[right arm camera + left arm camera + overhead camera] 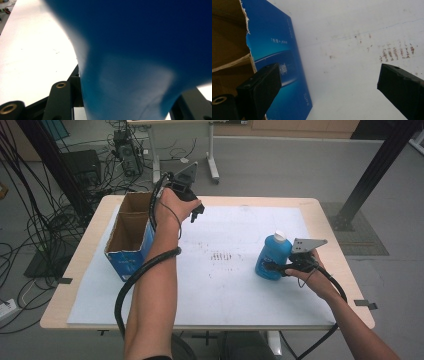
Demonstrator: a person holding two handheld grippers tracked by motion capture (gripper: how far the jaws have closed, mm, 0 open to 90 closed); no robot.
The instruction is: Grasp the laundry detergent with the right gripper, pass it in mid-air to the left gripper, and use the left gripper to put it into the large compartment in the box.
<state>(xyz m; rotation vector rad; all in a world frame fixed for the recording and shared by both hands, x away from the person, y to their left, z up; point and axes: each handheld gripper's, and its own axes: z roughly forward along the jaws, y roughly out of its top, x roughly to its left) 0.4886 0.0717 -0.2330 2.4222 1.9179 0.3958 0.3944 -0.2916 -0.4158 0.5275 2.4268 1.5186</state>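
High view: an open cardboard box (131, 235) with blue sides stands at the table's (235, 305) left, nothing visible inside. A blue bottle (272, 256) with a white cap stands upright at the right, clamped low by the right gripper (274, 268). The left gripper (197, 212) hovers just beside the box.

Left gripper view: jaws spread wide, holding nothing; the box's torn edge lies at left.

Right gripper view: jaws closed against the bottle's blurred body.

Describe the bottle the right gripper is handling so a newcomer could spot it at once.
Start from the white sheet covering the table, then look to its right half. There the blue bottle stands upright, the right gripper closed on its lower body. Its white cap and rounded plastic shape separate it from the blue-sided cardboard box at the left.
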